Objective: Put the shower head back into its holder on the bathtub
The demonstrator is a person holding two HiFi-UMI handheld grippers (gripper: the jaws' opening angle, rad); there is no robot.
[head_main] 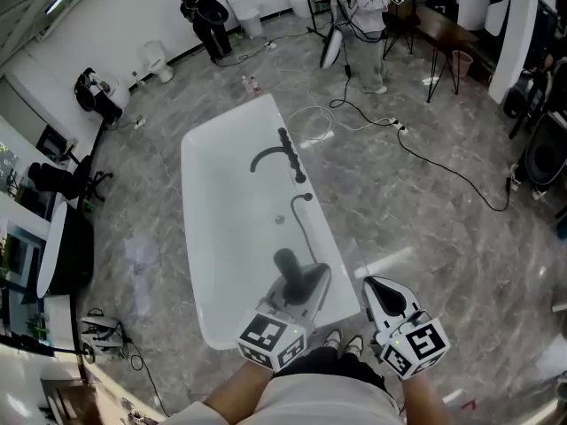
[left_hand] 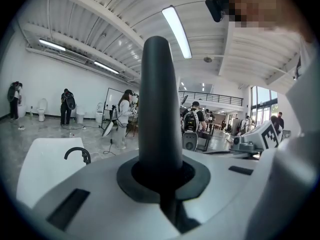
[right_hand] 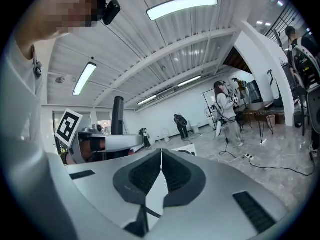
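The white bathtub (head_main: 199, 237) lies in the middle of the head view, with a black curved faucet (head_main: 270, 156) and a row of black fittings (head_main: 292, 158) on its right rim. A thin black hose (head_main: 301, 228) runs from that rim down to the dark shower head (head_main: 288, 262). My left gripper (head_main: 297, 283) is shut on it over the tub's near right corner. In the left gripper view the shower head's dark handle (left_hand: 160, 104) stands upright between the jaws of my left gripper (left_hand: 162, 176). My right gripper (head_main: 376, 283) hovers just right of the tub, shut and empty (right_hand: 160, 159).
Cables (head_main: 443, 166) trail over the grey marble floor right of the tub. A person (head_main: 368, 25) stands at the back by a tripod and a table (head_main: 438, 34). Toilets (head_main: 159, 60) line the far wall. A desk (head_main: 53, 246) stands at the left.
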